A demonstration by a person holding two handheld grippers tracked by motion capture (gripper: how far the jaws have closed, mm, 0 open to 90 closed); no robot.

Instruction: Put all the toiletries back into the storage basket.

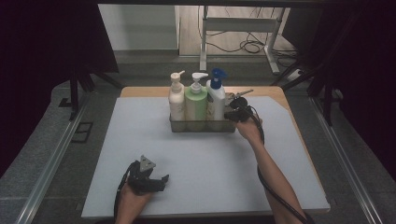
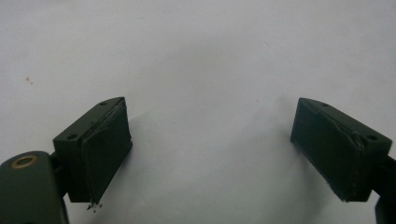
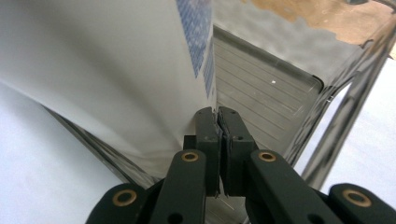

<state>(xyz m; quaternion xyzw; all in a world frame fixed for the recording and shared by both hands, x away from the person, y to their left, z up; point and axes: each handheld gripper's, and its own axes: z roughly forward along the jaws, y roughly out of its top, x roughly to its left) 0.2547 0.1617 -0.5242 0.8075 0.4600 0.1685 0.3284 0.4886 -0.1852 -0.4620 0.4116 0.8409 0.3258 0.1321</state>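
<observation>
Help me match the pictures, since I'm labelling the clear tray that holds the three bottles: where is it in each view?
High view: clear tray at the far middle of the white mat, under the bottles.
Left gripper view: bare white mat between open fingers.
Right gripper view: clear tray at centre right, its wall pinched by the right gripper.
Shared landmark: the white mat.

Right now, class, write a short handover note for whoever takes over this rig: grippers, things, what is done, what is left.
Left gripper: jaws wide open, nothing between them, over the white mat near the person.
Right gripper: jaws shut on the clear tray wall at its right end.
Cream bottle, green bottle and blue-capped bottle stand in the tray.
Done: tray gripped. Left: probably moving it; destination unclear.
</observation>
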